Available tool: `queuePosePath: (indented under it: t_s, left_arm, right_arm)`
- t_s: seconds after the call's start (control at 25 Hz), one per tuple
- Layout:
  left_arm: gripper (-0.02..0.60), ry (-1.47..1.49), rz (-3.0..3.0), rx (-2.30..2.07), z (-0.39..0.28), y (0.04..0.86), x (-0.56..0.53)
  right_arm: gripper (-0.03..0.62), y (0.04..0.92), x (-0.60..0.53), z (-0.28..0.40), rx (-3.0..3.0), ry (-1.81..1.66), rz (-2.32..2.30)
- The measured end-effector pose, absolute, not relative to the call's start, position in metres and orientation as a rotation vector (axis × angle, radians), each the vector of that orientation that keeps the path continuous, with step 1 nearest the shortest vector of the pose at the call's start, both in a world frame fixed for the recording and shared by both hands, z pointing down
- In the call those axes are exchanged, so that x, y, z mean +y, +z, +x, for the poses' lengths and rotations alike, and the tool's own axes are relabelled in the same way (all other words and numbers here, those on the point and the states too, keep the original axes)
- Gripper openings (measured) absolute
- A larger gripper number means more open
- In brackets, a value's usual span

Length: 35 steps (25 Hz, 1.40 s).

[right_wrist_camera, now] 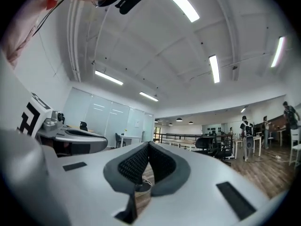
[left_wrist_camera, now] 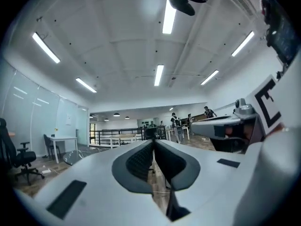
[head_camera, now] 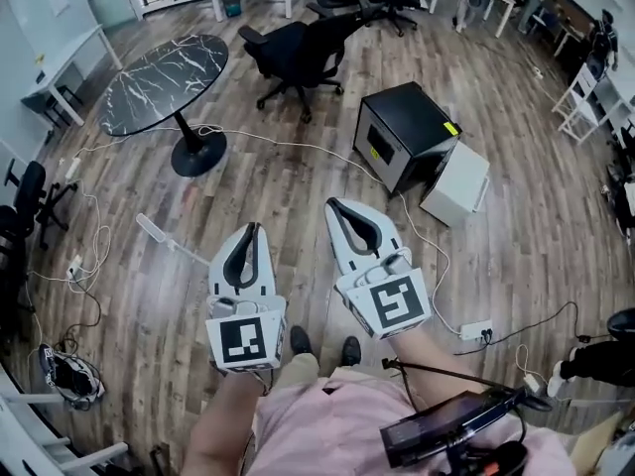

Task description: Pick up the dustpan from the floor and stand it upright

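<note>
Dustpan, judged to be the white long-handled thing at left centre, is not yet grasped. Left tongs and right tongs are pressed together, empty; lowering and spreading are needed next.

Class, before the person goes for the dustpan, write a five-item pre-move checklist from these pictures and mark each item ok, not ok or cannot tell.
1. Left claw empty: ok. Its jaws meet with nothing between them.
2. Right claw empty: ok. Its jaws also meet on nothing.
3. Claws opened for a grasp: not ok. Both are shut.
4. Target found: cannot tell. A white long-handled object lies on the floor left of the left claw, too small to identify.
5. Path free of snags: not ok. A white cable runs across the floor ahead of both claws.
</note>
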<state>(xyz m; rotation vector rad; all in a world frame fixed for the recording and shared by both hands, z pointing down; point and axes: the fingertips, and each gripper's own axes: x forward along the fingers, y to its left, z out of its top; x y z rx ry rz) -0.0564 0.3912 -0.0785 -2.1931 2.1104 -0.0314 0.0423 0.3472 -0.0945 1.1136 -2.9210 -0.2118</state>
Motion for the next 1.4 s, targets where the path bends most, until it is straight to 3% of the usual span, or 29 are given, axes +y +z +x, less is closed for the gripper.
queuePosePath:
  t_s: [0.36, 1.4]
  left_arm:
    - [0.018, 0.015, -2.179, 2.039, -0.015, -0.133, 0.389]
    - [0.018, -0.074, -2.169, 2.017, 0.012, -0.13, 0.374]
  right_arm:
    - [0.0, -0.12, 0.358, 0.079, -2.913, -0.259, 1.211]
    - [0.0, -0.122, 0.341, 0.107, -2.927, -0.267, 1.215]
